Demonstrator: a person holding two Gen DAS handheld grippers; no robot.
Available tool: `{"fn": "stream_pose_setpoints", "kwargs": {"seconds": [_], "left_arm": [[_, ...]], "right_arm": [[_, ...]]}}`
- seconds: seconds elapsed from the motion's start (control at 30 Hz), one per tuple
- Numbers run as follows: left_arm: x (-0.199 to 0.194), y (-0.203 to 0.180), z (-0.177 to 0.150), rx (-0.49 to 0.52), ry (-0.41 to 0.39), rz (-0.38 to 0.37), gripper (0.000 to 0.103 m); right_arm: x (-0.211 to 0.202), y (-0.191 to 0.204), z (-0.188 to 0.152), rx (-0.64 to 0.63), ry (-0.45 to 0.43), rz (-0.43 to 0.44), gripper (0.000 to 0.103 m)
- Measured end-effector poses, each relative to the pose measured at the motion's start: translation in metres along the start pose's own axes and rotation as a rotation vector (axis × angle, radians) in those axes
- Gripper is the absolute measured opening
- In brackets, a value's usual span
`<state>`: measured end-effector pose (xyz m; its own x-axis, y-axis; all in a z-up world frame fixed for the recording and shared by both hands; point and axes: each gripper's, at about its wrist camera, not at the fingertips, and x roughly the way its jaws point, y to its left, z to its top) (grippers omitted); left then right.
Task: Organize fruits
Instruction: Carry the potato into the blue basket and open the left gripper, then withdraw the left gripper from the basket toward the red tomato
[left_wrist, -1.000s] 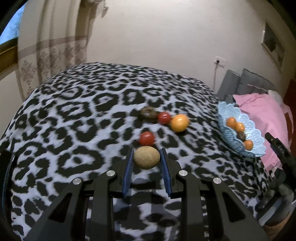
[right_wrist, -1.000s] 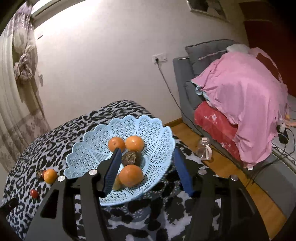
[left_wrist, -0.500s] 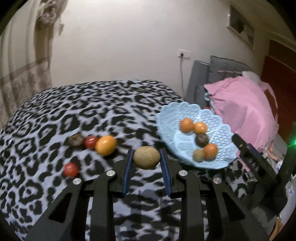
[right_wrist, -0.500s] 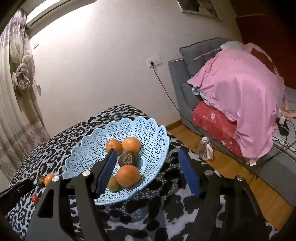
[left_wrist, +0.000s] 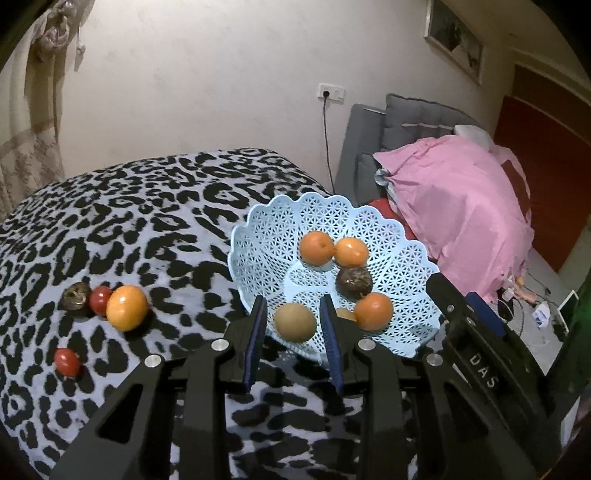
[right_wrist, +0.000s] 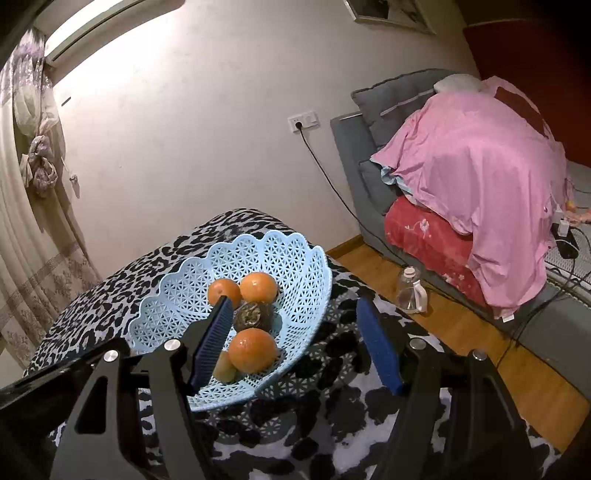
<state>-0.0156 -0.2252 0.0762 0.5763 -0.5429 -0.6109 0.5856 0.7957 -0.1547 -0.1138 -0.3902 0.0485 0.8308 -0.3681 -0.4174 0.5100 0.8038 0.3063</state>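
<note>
Cloth: leopard-print black-and-white table cover (left_wrist: 140, 229); loose fruit lies on its left part.
Basket: pale blue lattice plastic bowl (left_wrist: 280, 221), right of centre, holding three oranges, a dark wrinkled fruit and a small tan one.
Right gripper (right_wrist: 295, 343): jaws wide apart, empty, hovering at basket's near rim.
Left gripper (left_wrist: 293, 332): jaws just starting to part, pads at both sides of the round tan-brown fruit (left_wrist: 294, 322).
Key relation: that fruit sits over basket's near inner wall; release looks next.
Obstacle: orange (left_wrist: 373, 311) just right of drop spot.
Left behind: large orange (left_wrist: 126, 307), two small red fruits, one dark fruit.

Far right: grey sofa (right_wrist: 373, 110) w/ pink sheet (right_wrist: 476, 155) over it. Clear plastic jug (right_wrist: 410, 291) on wood floor (right_wrist: 461, 332). Wall socket (right_wrist: 303, 121), curtain (right_wrist: 26, 206) far left.
</note>
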Motion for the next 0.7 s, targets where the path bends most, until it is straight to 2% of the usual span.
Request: {"fn": "stream_pose_setpoints", "kwargs": {"seconds": [0.03, 0.07, 0.13, 0.2, 0.37, 0.7], "left_arm": [[0.001, 0.000, 0.000, -0.001, 0.003, 0.000, 0.037], [0.001, 0.000, 0.000, -0.003, 0.004, 0.001, 0.053], [0.000, 0.003, -0.002, -0.017, -0.005, 0.019, 0.074], [0.000, 0.010, -0.003, -0.043, -0.005, 0.032, 0.076], [0.004, 0.029, -0.007, -0.097, 0.015, 0.070, 0.077], [-0.005, 0.051, -0.016, -0.136, 0.018, 0.113, 0.082]], "right_arm": [[0.000, 0.000, 0.000, 0.001, 0.001, 0.001, 0.071], [0.000, 0.000, 0.000, 0.001, 0.002, 0.002, 0.071], [0.000, 0.000, 0.000, 0.003, 0.002, 0.004, 0.071], [-0.001, 0.001, 0.000, 0.006, 0.000, 0.004, 0.075], [-0.001, 0.001, 0.000, 0.005, -0.002, 0.003, 0.075], [-0.001, 0.000, 0.001, 0.001, -0.002, 0.001, 0.075]]}}
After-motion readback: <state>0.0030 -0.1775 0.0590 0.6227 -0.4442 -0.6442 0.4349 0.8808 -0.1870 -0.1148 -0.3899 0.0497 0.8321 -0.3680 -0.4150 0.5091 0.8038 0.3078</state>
